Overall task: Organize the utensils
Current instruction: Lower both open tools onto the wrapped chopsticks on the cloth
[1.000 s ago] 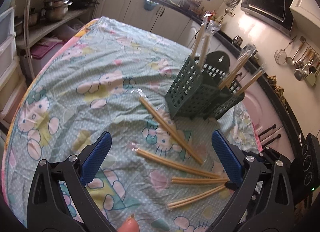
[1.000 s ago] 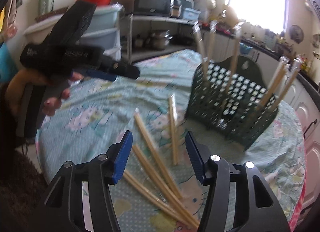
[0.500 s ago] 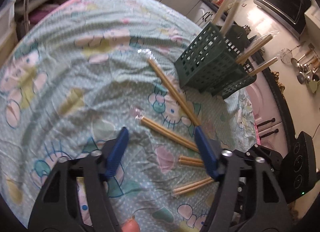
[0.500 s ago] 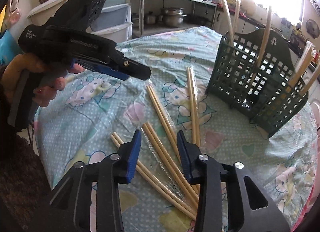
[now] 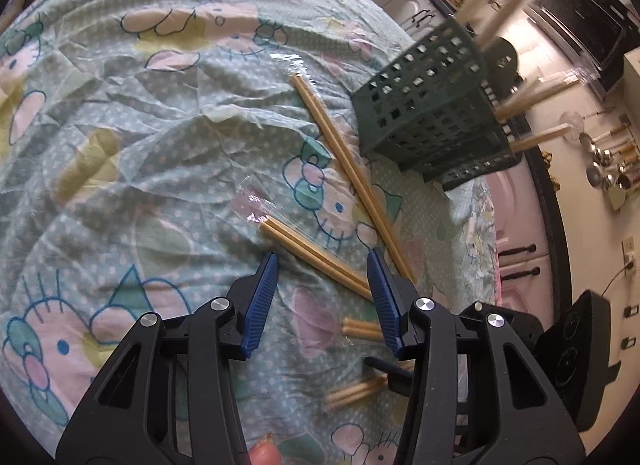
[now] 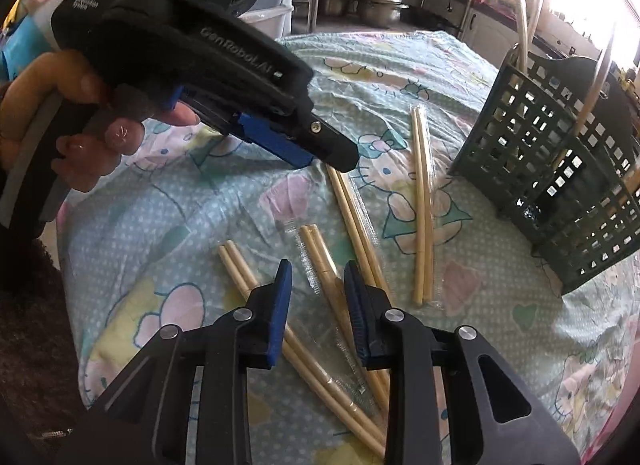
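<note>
Four wrapped chopstick pairs (image 6: pixel 422 209) were logged loose on the desk (image 5: pixel 120 145) beside the green basket (image 6: pixel 560 169). Left gripper (image 5: pixel 322 265) and right gripper (image 6: pixel 318 275) were each noted closing, jaws half-wide, astride a pair, nothing yet pinched. Pickup was judged underway; next required: firm closure, lift, basket insertion.

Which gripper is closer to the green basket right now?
Left, I think. The left gripper, jaws closing over a wrapped chopstick pair, sits a short stretch from the green basket. The right gripper, jaws closing over another pair, is farther across the cloth.
</note>
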